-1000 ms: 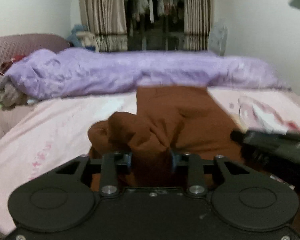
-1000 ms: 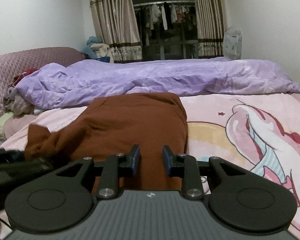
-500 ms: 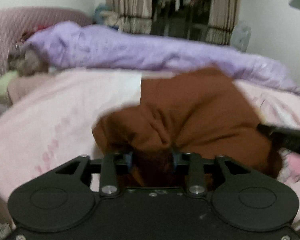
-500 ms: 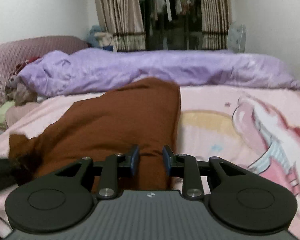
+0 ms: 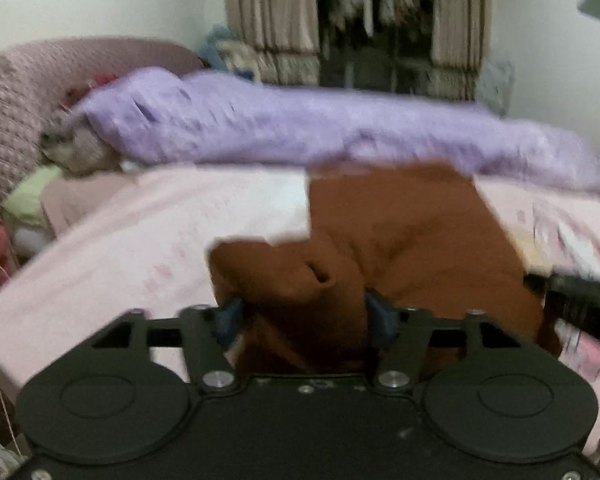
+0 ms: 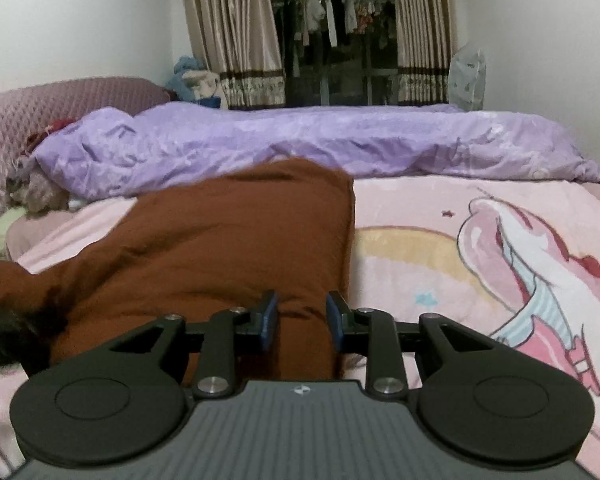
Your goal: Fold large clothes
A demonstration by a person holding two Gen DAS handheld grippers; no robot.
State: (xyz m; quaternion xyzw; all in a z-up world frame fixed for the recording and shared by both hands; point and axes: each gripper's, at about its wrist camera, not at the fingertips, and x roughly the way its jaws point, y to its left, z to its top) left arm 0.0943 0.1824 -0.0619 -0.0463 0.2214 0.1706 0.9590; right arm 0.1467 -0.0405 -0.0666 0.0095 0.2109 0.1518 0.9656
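A large brown garment [image 6: 220,248] lies on the pink bedsheet [image 6: 440,208], stretching away toward the purple duvet. My right gripper [image 6: 302,316] is shut on the garment's near right edge, with cloth between the blue pads. In the left wrist view the garment [image 5: 400,232] bunches up at its near left corner. My left gripper [image 5: 304,314] has its fingers wide apart, with the bunched cloth lying loose between them. The right gripper's black body [image 5: 584,300] shows at the right edge of the left wrist view.
A purple duvet [image 6: 300,140] is heaped across the far side of the bed. A padded mauve headboard [image 6: 40,108] and pillows are at the left. Curtains [image 6: 236,40] and hanging clothes are behind. A cartoon print [image 6: 520,248] covers the sheet at the right.
My left gripper has opened its fingers wider around the bunched brown cloth and swung a little. My right gripper keeps its hold on the garment's edge and has hardly moved.
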